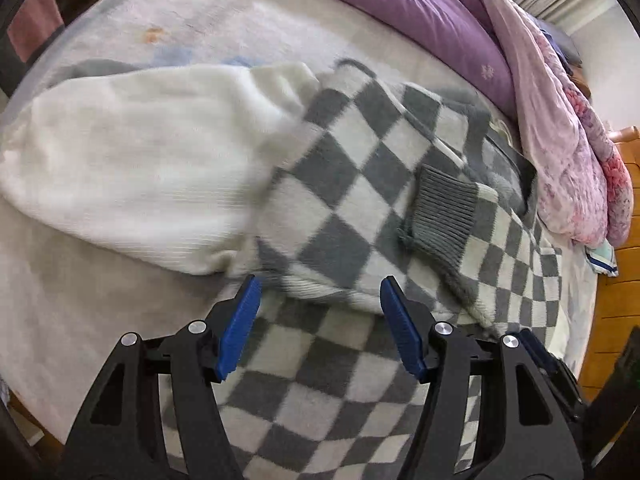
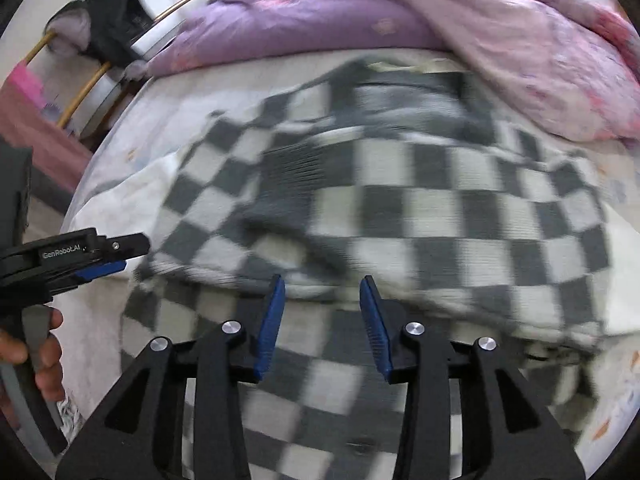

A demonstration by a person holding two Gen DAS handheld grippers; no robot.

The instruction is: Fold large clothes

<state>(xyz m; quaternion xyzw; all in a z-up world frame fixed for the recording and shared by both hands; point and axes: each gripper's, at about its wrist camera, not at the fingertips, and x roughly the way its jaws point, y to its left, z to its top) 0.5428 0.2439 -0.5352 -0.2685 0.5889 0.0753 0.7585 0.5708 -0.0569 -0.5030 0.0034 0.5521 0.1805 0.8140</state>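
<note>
Checkered grey-and-white sweater (image 1: 352,184) lies part-folded ahead of both tongs, left gripper (image 1: 320,304) and right gripper (image 2: 322,300) spread apart, empty; next likely regrasp near hem

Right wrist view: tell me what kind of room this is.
Most likely a bedroom: the checkered sweater lies on a bed sheet, with a purple quilt bunched behind and a rack beside it.

A home bedroom: bed (image 1: 100,320) with purple quilt (image 1: 420,12), wooden furniture (image 1: 616,320).
</note>
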